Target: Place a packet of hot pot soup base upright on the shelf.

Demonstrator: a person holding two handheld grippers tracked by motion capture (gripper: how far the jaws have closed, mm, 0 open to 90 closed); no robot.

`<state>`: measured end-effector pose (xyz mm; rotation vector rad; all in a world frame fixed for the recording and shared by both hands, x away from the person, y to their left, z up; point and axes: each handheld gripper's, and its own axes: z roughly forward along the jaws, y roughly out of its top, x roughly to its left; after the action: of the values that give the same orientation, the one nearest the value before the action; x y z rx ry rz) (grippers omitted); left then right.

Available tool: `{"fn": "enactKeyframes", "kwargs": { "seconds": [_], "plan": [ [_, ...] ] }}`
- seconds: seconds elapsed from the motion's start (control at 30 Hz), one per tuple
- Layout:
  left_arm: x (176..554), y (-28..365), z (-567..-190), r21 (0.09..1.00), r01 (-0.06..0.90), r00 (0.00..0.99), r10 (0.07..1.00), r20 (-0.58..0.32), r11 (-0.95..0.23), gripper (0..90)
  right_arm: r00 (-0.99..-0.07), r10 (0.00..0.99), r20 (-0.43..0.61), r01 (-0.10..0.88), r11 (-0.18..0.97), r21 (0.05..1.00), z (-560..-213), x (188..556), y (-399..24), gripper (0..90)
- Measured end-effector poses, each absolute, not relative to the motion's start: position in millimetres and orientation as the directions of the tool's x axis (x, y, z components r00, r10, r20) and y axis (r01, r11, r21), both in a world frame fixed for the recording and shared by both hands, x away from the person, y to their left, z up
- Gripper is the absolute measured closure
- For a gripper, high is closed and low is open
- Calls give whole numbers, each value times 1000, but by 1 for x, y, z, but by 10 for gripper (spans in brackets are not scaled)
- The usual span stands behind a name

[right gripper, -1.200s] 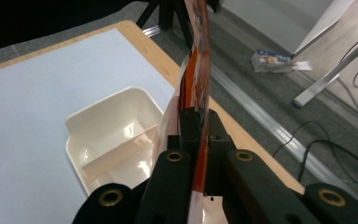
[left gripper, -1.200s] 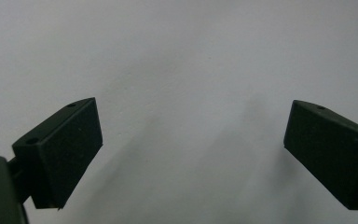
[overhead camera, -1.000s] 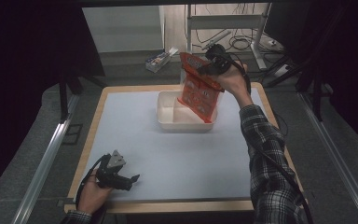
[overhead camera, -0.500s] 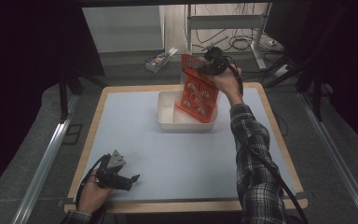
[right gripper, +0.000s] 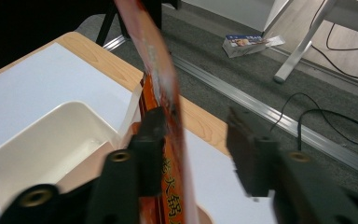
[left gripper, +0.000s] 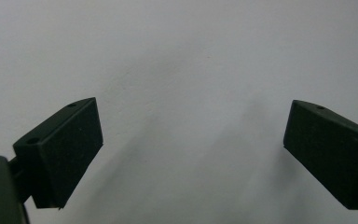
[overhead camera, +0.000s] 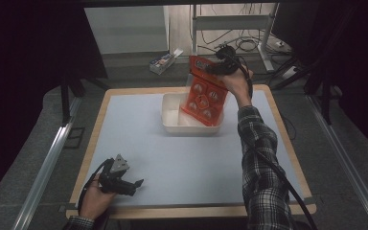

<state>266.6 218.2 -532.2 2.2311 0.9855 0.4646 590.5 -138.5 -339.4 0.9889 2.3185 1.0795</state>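
Right hand-held gripper (right gripper: 193,154): jaws just opening, half apart, orange packet (overhead camera: 204,92) between them against one pad, unclamped. Packet upright, long axis near vertical, lower end inside white bin (overhead camera: 173,117) directly below. Left hand-held gripper (overhead camera: 136,183): wide open, empty, well apart at near table (overhead camera: 191,163) edge.

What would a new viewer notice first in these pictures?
The flat orange plastic packet stands tilted with its lower end inside the white rectangular plastic bin at the far middle of the pale table. The right gripper is at the packet's top edge; its fingers have just been opening, the packet between them. The left gripper lies open at the near left corner.
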Motion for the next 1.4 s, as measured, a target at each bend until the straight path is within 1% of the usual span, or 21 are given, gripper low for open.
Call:
{"fn": "enactKeyframes", "kwargs": {
  "seconds": [0.1, 0.17, 0.27, 0.43, 0.8, 1.07, 1.4],
  "plan": [
    [266, 218, -532, 683, 524, 655, 753, 60, -510, 43, -674, 735, -74, 423, 466, 777, -338, 588, -140, 454],
    [266, 218, -532, 685, 523, 655, 754, 59, -508, 43, -678, 732, -65, 417, 457, 785, -339, 586, -140, 410],
    [266, 219, -532, 688, 525, 654, 755, 51, -501, 41, -684, 726, -76, 405, 465, 787, -338, 583, -142, 365],
    [267, 219, -531, 696, 531, 653, 756, 27, -483, 39, -694, 716, -72, 383, 452, 806, -333, 578, -147, 329],
    [267, 219, -531, 695, 531, 653, 757, 30, -485, 40, -705, 706, -75, 369, 455, 811, -326, 566, -155, 270],
    [266, 219, -531, 696, 530, 652, 757, 31, -485, 41, -724, 686, -79, 337, 451, 827, -317, 551, -162, 224],
    [266, 219, -531, 697, 528, 653, 757, 32, -486, 41, -742, 667, -71, 308, 433, 847, -309, 533, -167, 188]
  ]
}}
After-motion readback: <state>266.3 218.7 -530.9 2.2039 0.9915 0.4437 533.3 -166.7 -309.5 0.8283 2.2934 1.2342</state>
